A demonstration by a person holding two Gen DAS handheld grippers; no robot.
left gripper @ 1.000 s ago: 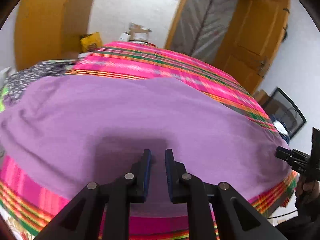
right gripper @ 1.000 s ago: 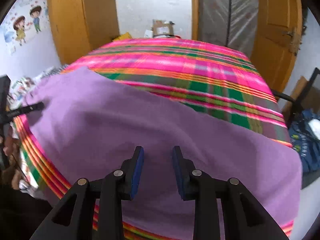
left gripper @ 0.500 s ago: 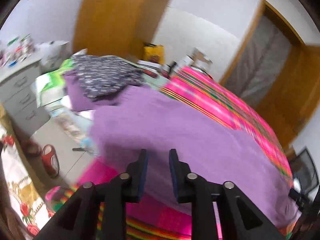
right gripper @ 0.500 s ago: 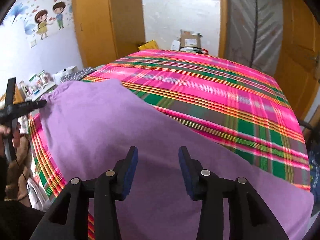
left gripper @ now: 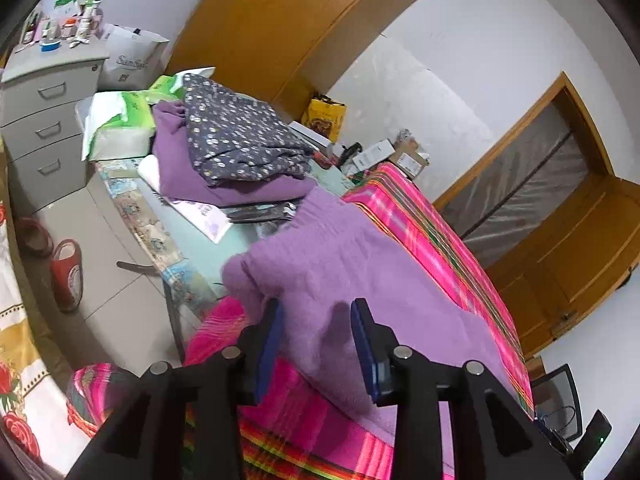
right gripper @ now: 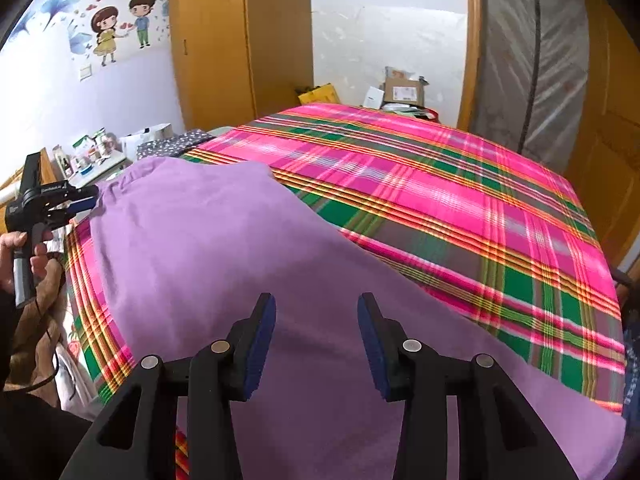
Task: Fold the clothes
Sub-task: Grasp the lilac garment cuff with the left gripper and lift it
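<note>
While lying spread on the bed (right gripper: pixel 460 200), purple cloth (right gripper: pixel 240 264) is awaiting a fold | left gripper (left gripper: pixel 316 340) gaping by its corner, seemingly touching | right gripper (right gripper: pixel 316 340) hovering agape | pinching both corners evenly is mattering.

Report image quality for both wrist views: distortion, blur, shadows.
Left wrist view: strong fisheye bending of the door frame, dark vignette corners, fingers' shadow on the purple garment. Right wrist view: same barrel distortion, sharp and evenly lit, faint shadow under the fingers.
</note>
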